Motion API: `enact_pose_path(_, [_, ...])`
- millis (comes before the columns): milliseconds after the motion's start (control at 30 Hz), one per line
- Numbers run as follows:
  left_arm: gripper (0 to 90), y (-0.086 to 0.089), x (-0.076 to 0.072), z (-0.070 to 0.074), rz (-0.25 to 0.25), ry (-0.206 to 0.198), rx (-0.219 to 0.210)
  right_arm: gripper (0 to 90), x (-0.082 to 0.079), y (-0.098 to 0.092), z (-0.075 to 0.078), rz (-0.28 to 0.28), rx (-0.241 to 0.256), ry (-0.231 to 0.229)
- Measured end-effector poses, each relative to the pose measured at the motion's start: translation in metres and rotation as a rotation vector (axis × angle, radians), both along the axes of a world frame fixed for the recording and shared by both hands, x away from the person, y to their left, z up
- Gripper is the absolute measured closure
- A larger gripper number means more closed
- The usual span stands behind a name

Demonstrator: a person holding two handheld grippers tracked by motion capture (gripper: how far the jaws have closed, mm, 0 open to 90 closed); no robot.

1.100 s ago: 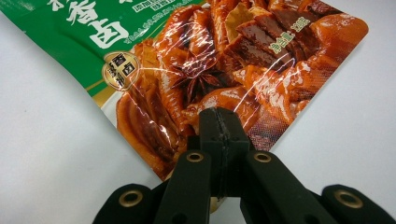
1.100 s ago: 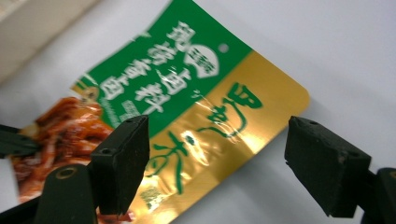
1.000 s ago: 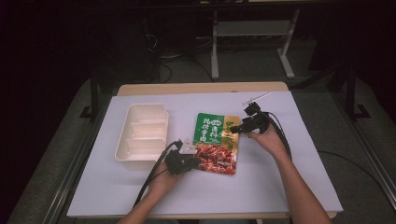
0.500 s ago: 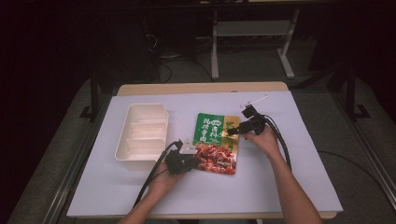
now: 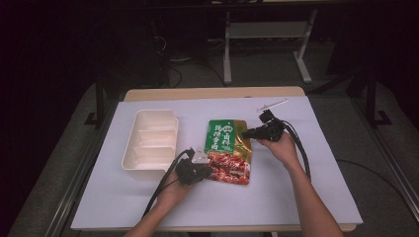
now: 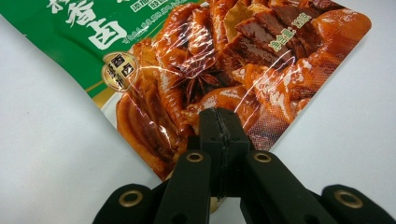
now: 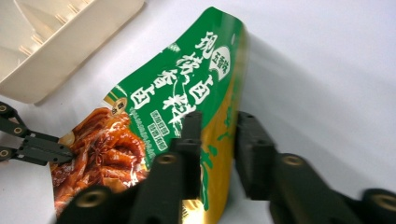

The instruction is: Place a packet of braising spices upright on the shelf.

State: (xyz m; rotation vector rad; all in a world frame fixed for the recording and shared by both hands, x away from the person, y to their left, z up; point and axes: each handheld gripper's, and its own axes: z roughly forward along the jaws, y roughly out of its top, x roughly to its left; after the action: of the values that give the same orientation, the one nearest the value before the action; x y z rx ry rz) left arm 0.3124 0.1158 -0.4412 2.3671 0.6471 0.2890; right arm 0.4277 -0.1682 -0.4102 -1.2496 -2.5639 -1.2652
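Observation:
A flat food packet (image 5: 227, 148), green at the top and printed with red-brown meat below, lies on the white table. My left gripper (image 5: 201, 171) is shut on its near left corner; in the left gripper view the jaws (image 6: 219, 115) pinch the packet (image 6: 196, 56) at its edge. My right gripper (image 5: 251, 132) is at the packet's right edge near the top. In the right gripper view its jaws (image 7: 217, 120) stand open on either side of the gold edge of the packet (image 7: 187, 79), which lifts slightly there. The left gripper (image 7: 65, 156) shows beyond, on the corner.
A cream tray (image 5: 148, 143) with divided compartments sits left of the packet, also seen as the tray (image 7: 56, 51) in the right gripper view. A thin white object (image 5: 272, 104) lies behind the right hand. The table top (image 5: 321, 187) ends at a wooden far edge.
My right gripper has shifted a little left, onto the packet's right edge. The left gripper and the packet have stayed where they were.

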Motion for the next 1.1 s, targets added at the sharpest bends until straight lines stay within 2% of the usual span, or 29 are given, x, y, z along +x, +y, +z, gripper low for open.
enact_pose_path(133, [89.9,0.0,0.0,0.0,0.001,-0.004,0.002,89.2,-0.004,0.005,0.006,0.021,-0.011,-0.027])
enact_pose_path(200, [89.9,-0.001,0.0,0.0,0.0,-0.006,0.003,89.4,-0.005,0.005,0.007,0.02,-0.011,-0.028])
enact_pose_path(267, [89.9,-0.001,0.0,0.0,-0.001,-0.007,0.004,89.6,-0.006,0.006,0.009,0.027,0.005,-0.026])
enact_pose_path(300, [89.9,-0.001,-0.001,0.0,-0.003,-0.006,0.006,89.6,-0.006,0.005,0.01,0.046,0.032,-0.03])
enact_pose_path(367, [89.9,-0.001,-0.001,0.0,-0.002,-0.006,0.005,89.5,-0.006,0.005,0.01,0.049,0.039,-0.032])
enact_pose_path(433, [89.9,-0.001,-0.001,0.0,-0.003,-0.007,0.004,84.8,-0.005,0.005,0.006,0.054,0.048,-0.024])
enact_pose_path(467, [89.9,-0.001,-0.001,0.0,-0.003,-0.008,0.004,77.5,-0.002,0.005,0.0,0.054,0.064,0.007])
enact_pose_path(500, [89.9,-0.001,-0.001,0.0,-0.003,-0.008,0.004,77.5,-0.002,0.005,0.0,0.054,0.064,0.007])
enact_pose_path(600, [89.8,-0.001,-0.001,0.0,-0.002,-0.007,0.002,70.5,0.003,0.011,-0.013,0.059,0.035,0.042])
enact_pose_path(700, [89.9,-0.001,-0.001,0.0,-0.001,-0.008,0.002,70.9,0.005,0.014,-0.02,0.057,0.01,0.051])
enact_pose_path(800, [89.8,0.0,0.0,0.0,0.001,-0.004,-0.003,73.7,0.009,0.018,-0.032,0.06,0.016,0.081])
enact_pose_path(867, [89.8,0.0,-0.001,0.0,0.005,-0.004,-0.003,78.7,0.009,0.02,-0.035,0.056,0.009,0.074])
enact_pose_path(1033, [89.7,0.0,-0.001,0.0,0.007,-0.006,-0.003,87.2,0.009,0.018,-0.033,0.047,0.025,0.067])
enact_pose_path(1100, [89.6,0.0,-0.001,-0.001,0.01,-0.004,-0.013,87.8,0.008,0.017,-0.031,0.049,0.031,0.061])
